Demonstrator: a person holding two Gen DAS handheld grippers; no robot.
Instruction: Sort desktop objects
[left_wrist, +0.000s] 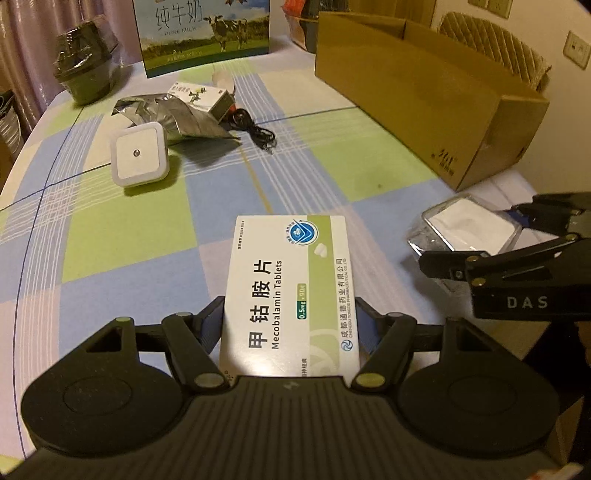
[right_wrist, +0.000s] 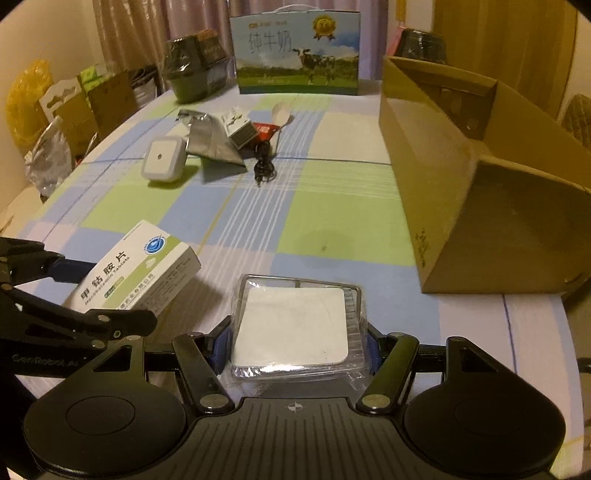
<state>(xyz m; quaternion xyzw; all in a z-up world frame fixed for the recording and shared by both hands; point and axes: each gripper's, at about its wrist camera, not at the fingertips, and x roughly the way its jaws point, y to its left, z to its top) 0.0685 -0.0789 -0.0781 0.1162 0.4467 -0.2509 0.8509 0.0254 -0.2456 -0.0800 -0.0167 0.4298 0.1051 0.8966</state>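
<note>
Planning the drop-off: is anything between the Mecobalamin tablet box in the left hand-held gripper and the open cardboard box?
Nothing visible. Only bare checked tablecloth lies between the Mecobalamin tablet box and the cardboard box.

I see worktop (right_wrist: 332, 236) under a blue-green-white checked cloth | milk carton (right_wrist: 297, 55) with a cow print upright at far edge | dark wrapped tub (right_wrist: 194, 68) left of it | curtain (right_wrist: 147, 33) behind | bags and cartons (right_wrist: 70, 107) beside the worktop's left side
</note>
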